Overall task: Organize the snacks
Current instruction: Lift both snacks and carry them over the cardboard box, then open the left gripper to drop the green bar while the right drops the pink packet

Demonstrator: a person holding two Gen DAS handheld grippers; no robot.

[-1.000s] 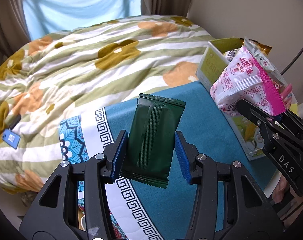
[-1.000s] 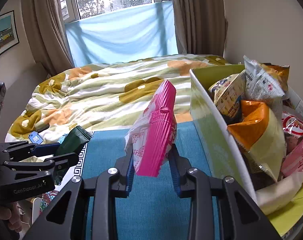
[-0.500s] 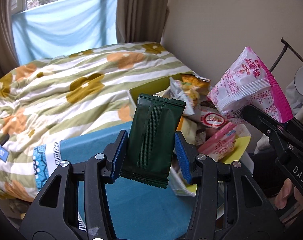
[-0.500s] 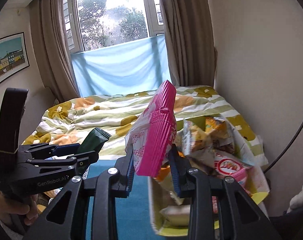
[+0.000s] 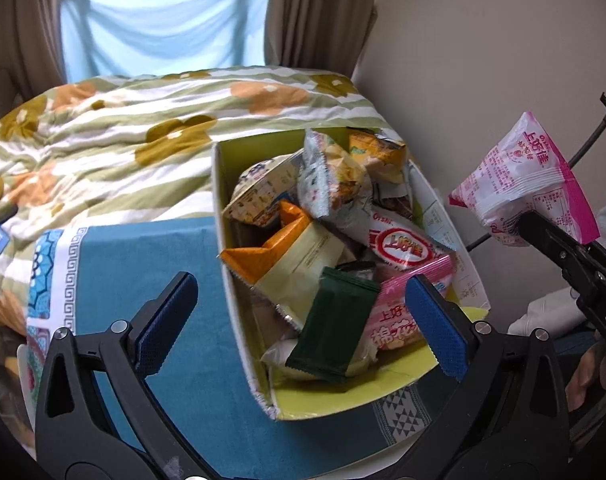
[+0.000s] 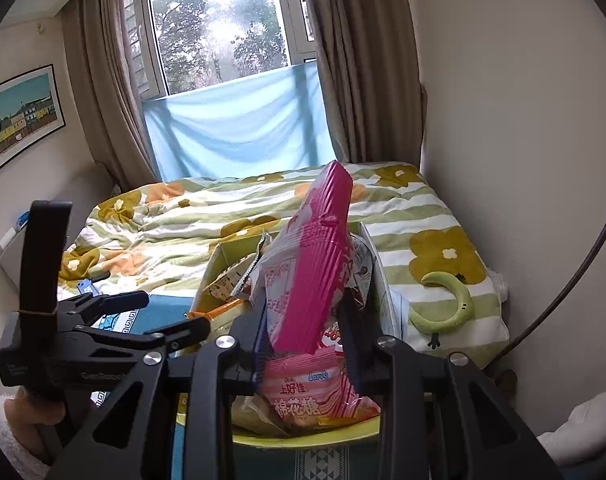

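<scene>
We find the left gripper (image 5: 303,316) opening wide, the dark green packet (image 5: 333,328) lying loose in the snack box (image 5: 427,196) at lower centre; the right gripper (image 6: 305,330) clamps the pink packet (image 6: 315,264) at frame centre.

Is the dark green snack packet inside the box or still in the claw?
Inside the box. The dark green packet lies on the other snacks; the left claw is opening, touching nothing.

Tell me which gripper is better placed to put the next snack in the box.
Right gripper: shut on the pink snack bag above the snack box. Left gripper is opening, empty.
</scene>
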